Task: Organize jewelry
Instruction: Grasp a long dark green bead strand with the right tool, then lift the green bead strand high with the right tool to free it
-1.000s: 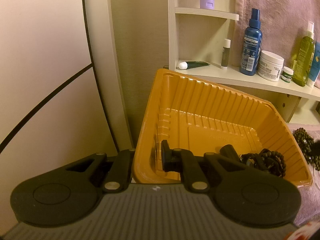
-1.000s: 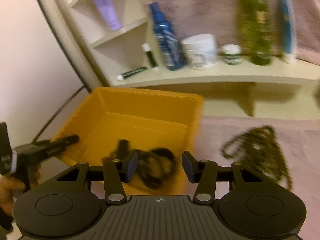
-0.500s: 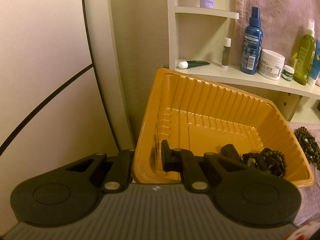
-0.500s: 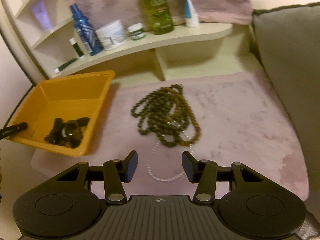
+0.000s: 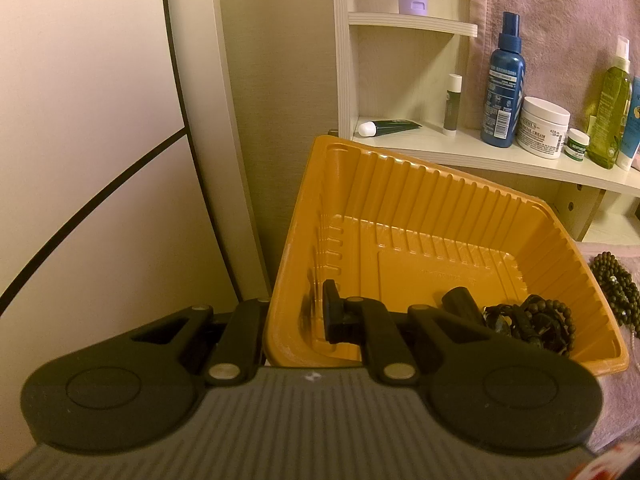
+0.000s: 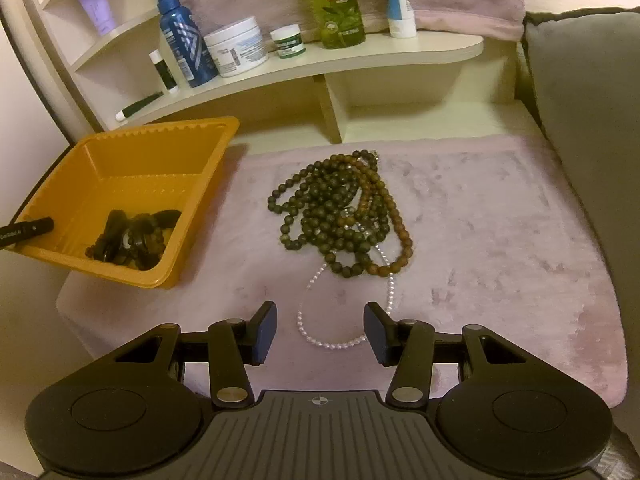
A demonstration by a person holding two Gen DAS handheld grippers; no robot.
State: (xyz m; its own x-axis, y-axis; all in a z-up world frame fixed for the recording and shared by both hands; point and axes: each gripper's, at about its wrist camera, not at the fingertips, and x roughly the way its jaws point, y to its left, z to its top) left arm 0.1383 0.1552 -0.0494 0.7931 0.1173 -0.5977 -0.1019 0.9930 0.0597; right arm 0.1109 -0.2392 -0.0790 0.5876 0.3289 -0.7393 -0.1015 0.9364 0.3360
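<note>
My left gripper (image 5: pixel 296 316) is shut on the near left wall of the orange plastic tray (image 5: pixel 400 200), one finger inside and one outside. Dark bead bracelets (image 5: pixel 536 324) lie in the tray's near right corner. In the right wrist view the tray (image 6: pixel 120 148) sits at the left with the bracelets (image 6: pixel 132 240) inside, and a left finger (image 6: pixel 28 232) shows on its rim. A pile of dark and brown bead necklaces (image 6: pixel 340 216) lies on the pink mat (image 6: pixel 500 240). My right gripper (image 6: pixel 320 328) hangs open over a pearl strand (image 6: pixel 332 344) that trails from the pile.
A curved shelf (image 6: pixel 360 56) behind holds a blue spray bottle (image 6: pixel 184 40), a white cream jar (image 6: pixel 236 46), a green bottle (image 6: pixel 336 4) and small tubes. A grey cushion (image 6: pixel 588 120) borders the mat on the right. A pale wall (image 5: pixel 80 120) stands left of the tray.
My right gripper has swung from above the tray to the right and lower, over the pearl strand near the bead pile. The left gripper has kept its hold on the tray.
</note>
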